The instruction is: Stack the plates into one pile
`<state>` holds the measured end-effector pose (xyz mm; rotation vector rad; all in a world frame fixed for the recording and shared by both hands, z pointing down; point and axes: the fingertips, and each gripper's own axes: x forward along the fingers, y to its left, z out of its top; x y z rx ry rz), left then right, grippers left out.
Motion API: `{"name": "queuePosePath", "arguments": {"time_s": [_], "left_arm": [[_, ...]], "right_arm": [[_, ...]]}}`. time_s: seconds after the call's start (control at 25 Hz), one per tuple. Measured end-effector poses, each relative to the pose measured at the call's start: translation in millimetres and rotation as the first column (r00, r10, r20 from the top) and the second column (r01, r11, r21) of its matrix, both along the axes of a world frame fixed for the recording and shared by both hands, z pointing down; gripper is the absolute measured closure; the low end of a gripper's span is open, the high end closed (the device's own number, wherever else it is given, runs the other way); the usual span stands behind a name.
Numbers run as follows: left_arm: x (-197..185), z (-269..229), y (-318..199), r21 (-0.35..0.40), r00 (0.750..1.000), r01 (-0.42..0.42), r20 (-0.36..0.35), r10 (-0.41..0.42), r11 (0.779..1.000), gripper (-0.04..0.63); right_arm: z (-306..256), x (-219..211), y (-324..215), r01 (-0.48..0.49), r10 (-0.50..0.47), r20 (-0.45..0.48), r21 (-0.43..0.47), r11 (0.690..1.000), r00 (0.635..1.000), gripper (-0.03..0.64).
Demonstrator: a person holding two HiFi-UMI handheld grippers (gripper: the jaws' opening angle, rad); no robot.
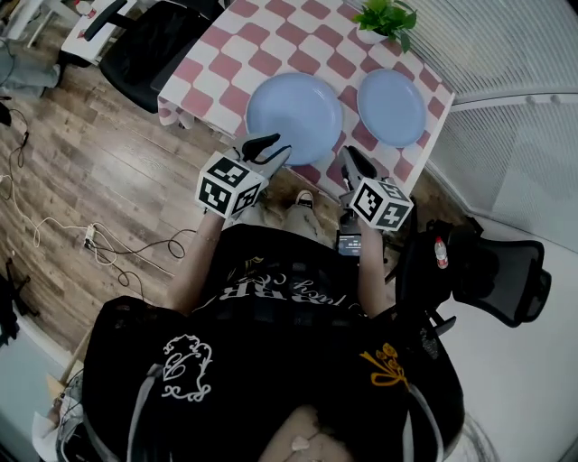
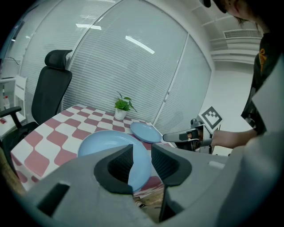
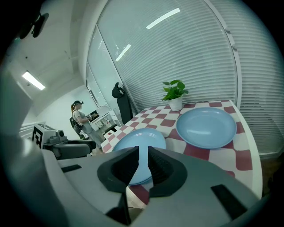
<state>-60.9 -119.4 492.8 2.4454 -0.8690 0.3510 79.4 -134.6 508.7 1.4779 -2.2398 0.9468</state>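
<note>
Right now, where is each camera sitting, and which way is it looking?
Head view: on the person's head, looking steeply down at the checkered table, bigger plate, smaller plate and potted plant; shows their black shirt, left gripper and right gripper.
Left gripper view: on the left gripper, looking along its open jaws across the table; right gripper shows at the right.
Right gripper view: on the right gripper, looking along its open jaws across the table; left gripper shows at the left.
Shared: all see both plates and the plant.
</note>
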Motion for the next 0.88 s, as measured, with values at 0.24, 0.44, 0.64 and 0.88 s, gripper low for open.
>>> {"name": "queuePosePath", "arguments": {"time_s": [0.24, 0.44, 0.64, 0.88], "left_arm": [[53, -4, 1, -0.016, 0.997, 0.081, -0.006, -0.081, 0.997, 0.457], [106, 2, -4, -0.031, 0.989, 0.146, -0.014, -0.146, 0.989, 0.457], [156, 12, -15, -0.051, 0.982, 0.184, -0.022, -0.186, 0.982, 0.456], [210, 40, -36, -0.121, 0.98, 0.194, -0.016, -0.197, 0.973, 0.456]], "right_arm": [[-12, 67, -8, 0.017, -0.018, 0.026, 0.031, 0.999, 1.0, 0.554], [-10, 136, -19, 0.021, -0.023, 0.027, 0.04, 0.999, 0.999, 0.554], [-3, 193, -39, 0.074, -0.073, -0.033, 0.043, 0.996, 0.997, 0.554], [13, 244, -69, 0.079, -0.077, -0.057, 0.022, 0.997, 0.995, 0.554]]}}
